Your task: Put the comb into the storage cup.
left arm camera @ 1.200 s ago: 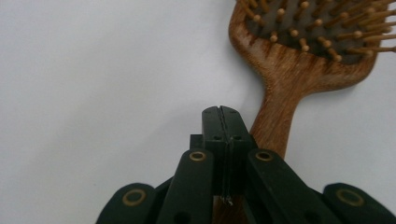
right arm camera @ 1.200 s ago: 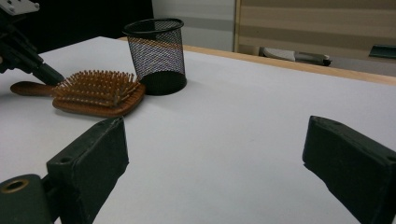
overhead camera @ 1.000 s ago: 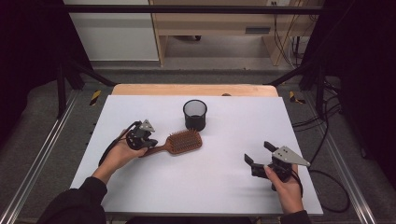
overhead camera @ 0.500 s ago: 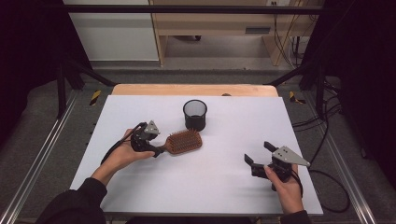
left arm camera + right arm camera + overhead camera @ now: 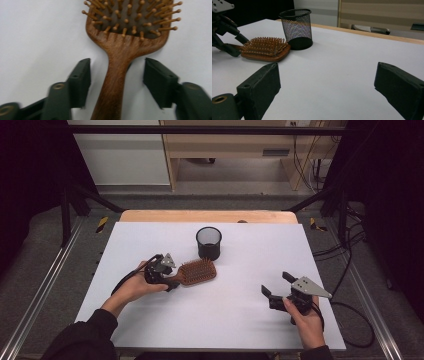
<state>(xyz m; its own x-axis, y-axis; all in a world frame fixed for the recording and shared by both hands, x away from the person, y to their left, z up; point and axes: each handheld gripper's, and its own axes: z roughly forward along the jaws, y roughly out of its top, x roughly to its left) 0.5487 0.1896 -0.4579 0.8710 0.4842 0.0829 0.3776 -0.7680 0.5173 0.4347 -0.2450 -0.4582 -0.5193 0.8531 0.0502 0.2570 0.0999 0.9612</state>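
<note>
A wooden hairbrush (image 5: 130, 47) lies bristles-up on the white bench (image 5: 250, 320), its handle between the left gripper's (image 5: 116, 82) closing, not yet touching jaws, a mesh cup (image 5: 208, 242) just beyond, the right gripper (image 5: 278, 285) spread wide, well apart.

The hairbrush (image 5: 125, 50) runs off the frame's top and bottom.
</note>
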